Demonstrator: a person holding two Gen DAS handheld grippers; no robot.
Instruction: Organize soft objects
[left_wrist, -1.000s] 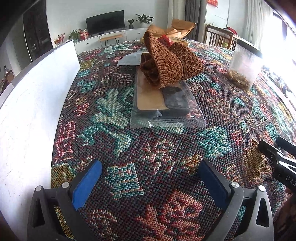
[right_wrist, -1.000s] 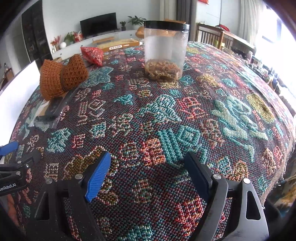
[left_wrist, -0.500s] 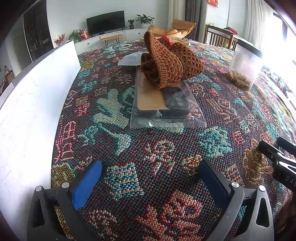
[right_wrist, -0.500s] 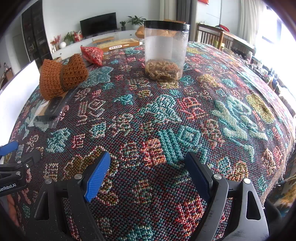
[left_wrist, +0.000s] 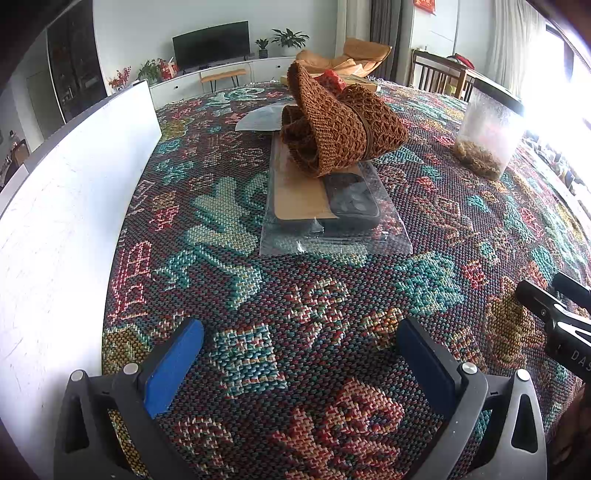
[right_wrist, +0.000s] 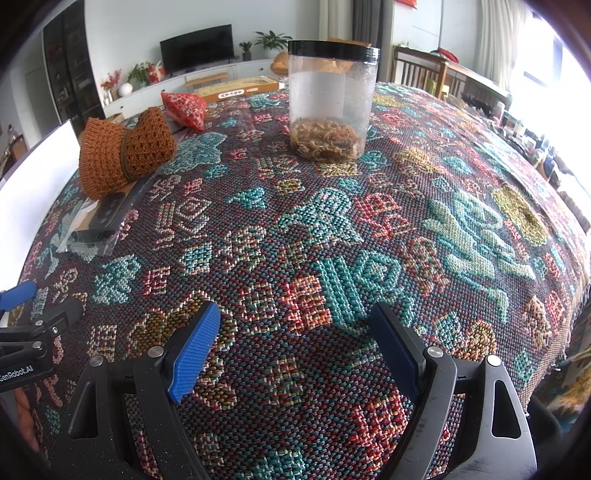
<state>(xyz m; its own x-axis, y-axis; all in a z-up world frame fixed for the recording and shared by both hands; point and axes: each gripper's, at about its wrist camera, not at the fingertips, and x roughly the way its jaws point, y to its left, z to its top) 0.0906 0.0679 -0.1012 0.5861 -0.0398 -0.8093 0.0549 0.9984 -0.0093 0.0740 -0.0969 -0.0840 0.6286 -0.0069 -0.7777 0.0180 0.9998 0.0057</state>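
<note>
A brown knitted hat (left_wrist: 332, 129), rolled and banded, lies on a clear plastic bag (left_wrist: 332, 221) holding a tan card and a dark case, at the table's middle. It also shows in the right wrist view (right_wrist: 122, 151) at far left. My left gripper (left_wrist: 299, 332) is open and empty, low over the patterned tablecloth, well short of the hat. My right gripper (right_wrist: 293, 321) is open and empty, near the front edge. Each gripper shows at the other view's edge: the right one (left_wrist: 554, 314), the left one (right_wrist: 33, 317).
A clear jar with a black lid (right_wrist: 332, 103) holds dried bits, far centre-right. A red pouch (right_wrist: 184, 109) and a flat box (right_wrist: 236, 88) lie behind the hat. A white board (left_wrist: 55, 206) runs along the table's left side. Chairs stand beyond the table (left_wrist: 436, 74).
</note>
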